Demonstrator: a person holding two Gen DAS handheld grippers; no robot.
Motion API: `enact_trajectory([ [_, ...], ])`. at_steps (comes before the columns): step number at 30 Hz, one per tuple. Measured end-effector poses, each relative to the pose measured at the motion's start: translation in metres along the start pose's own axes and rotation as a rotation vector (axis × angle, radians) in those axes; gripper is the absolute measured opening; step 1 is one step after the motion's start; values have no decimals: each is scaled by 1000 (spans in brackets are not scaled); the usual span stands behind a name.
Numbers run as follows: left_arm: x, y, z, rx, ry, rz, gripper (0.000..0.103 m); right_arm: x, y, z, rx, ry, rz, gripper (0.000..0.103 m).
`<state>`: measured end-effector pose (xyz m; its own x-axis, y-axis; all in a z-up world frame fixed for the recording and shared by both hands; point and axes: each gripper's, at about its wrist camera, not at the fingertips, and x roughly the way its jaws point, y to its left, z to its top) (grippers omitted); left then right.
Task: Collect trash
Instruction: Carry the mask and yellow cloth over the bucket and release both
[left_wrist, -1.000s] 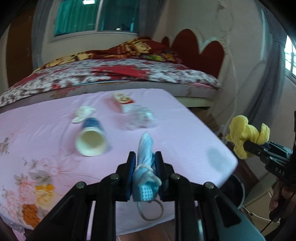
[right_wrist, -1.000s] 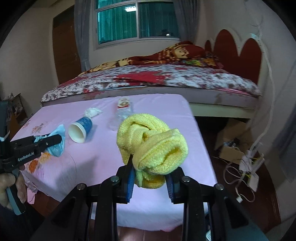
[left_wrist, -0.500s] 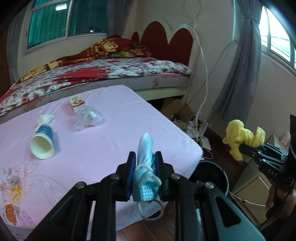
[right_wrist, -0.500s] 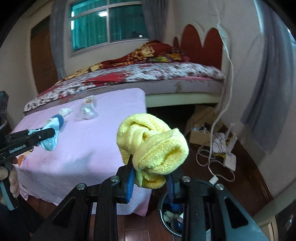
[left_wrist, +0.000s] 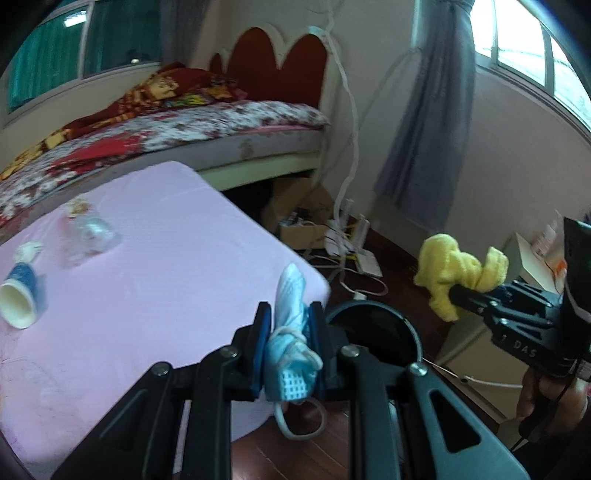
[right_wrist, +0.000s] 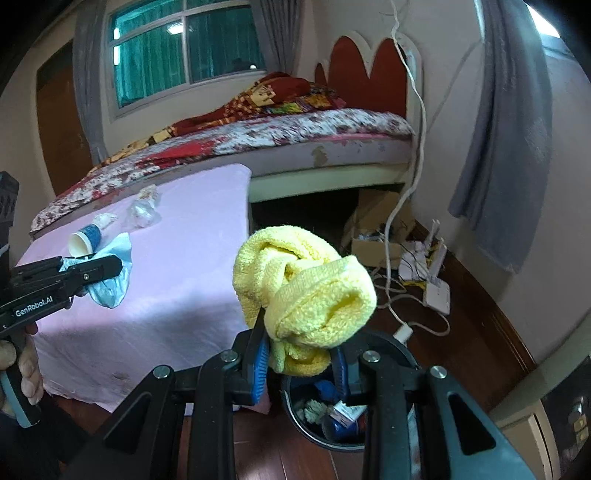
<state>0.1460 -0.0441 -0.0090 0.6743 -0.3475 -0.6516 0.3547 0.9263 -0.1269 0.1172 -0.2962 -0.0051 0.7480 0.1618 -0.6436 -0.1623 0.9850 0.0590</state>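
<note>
Swung off the pink-clothed surface (left_wrist: 155, 258) toward the round black bin (right_wrist: 325, 424): left gripper (left_wrist: 290, 345) clamping crumpled blue mask (left_wrist: 291, 332), right gripper (right_wrist: 299, 363) clamping bunched yellow cloth (right_wrist: 303, 288), ready to drop.

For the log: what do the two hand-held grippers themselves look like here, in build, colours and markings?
Both are black plastic frames with silver screws and blue pads inside the fingers. The left hand-held gripper carries white "GenRobot.AI" lettering on its side and a teal-edged handle in a bare hand. The right hand-held gripper shows the letters "DAS" on its body, with a thin dark cable hanging by its grip.
</note>
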Motion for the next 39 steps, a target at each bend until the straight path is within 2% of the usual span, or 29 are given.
enact_trajectory([
  [8, 44, -53, -12, 64, 75, -98, 21, 5, -46, -28, 60, 50, -61, 31],
  [17, 93, -84, -25, 92, 170, -172, 22, 32, -91, -70, 101, 157, -101, 31],
  [22, 120, -91, -33, 82, 221, -205, 22, 55, -101, -89, 98, 215, -98, 31],
  [31, 170, -102, -57, 92, 329, -210, 22, 110, -104, -106, 85, 297, -39, 32],
  [39, 193, -92, -69, 34, 385, -246, 24, 144, -103, -118, 41, 371, -11, 32],
])
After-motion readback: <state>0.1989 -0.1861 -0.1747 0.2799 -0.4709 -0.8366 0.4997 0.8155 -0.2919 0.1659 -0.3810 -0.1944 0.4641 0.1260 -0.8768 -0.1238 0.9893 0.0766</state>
